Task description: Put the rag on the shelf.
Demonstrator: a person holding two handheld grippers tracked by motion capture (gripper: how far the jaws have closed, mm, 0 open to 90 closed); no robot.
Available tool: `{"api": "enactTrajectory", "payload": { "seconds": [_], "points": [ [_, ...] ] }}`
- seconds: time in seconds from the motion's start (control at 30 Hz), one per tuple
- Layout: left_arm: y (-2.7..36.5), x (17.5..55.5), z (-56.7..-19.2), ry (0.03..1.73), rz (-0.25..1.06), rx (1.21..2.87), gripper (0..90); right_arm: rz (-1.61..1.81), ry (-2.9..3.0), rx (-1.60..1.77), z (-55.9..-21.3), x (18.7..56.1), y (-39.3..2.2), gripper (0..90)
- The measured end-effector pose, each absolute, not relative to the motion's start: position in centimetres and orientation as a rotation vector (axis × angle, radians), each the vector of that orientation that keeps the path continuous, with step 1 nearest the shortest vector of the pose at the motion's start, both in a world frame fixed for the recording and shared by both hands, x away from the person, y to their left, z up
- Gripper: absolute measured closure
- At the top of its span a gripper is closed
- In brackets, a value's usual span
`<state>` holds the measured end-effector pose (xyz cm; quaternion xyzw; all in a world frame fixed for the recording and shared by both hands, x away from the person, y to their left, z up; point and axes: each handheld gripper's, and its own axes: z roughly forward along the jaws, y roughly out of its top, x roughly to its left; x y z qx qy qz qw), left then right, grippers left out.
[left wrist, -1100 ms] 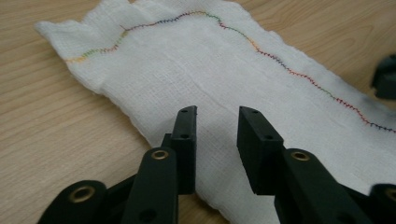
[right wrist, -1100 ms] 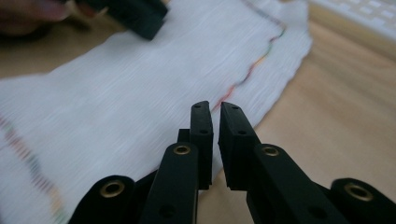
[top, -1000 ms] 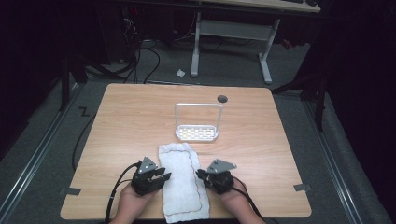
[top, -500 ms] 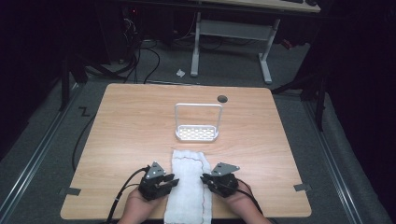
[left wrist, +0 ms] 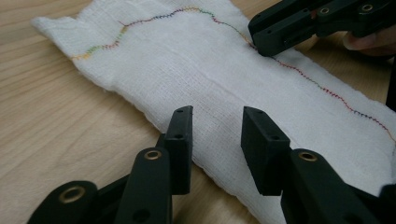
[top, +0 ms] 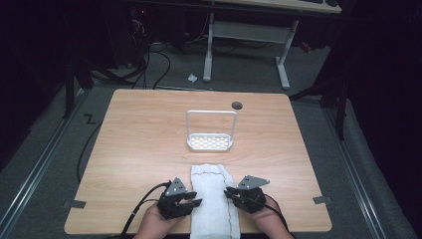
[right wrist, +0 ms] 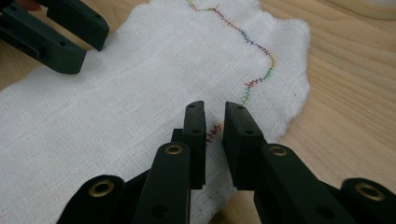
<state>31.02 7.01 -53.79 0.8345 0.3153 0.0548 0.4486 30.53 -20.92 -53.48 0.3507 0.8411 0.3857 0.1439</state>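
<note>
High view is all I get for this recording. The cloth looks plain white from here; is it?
Observer: No. The cloth has a wavy line of multicoloured stitching near one edge.
Operator: Is the left gripper holding it?
Observer: No. The left gripper is open, its jaws apart above the cloth's near edge.
Operator: And the right one?
Observer: The right gripper has its jaws nearly together at the stitched edge, a narrow gap showing; I cannot tell whether cloth is pinched between them.
</note>
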Motion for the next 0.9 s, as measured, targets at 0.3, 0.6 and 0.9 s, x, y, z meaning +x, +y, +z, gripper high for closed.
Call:
{"api": "enactTrajectory", "payload": {
  "seconds": [0.3, 0.6, 0.9],
  "points": [
    [8.6, 35.7, -53.1, 0.98, 0.309, 1.928, 49.0, 1.199, 2.375, 1.042, -53.0, 30.9, -21.5, 76.1],
    [6.5, 38.6, -54.2, 1.069, 0.18, 1.909, 48.8, 1.195, 2.344, 1.048, -53.1, 31.1, -21.8, 68.2],
    [5.8, 37.8, -54.3, 1.028, 0.162, 1.947, 69.4, 1.18, 2.235, 1.157, -52.7, 33.3, -21.2, 61.9]
  ]
}}
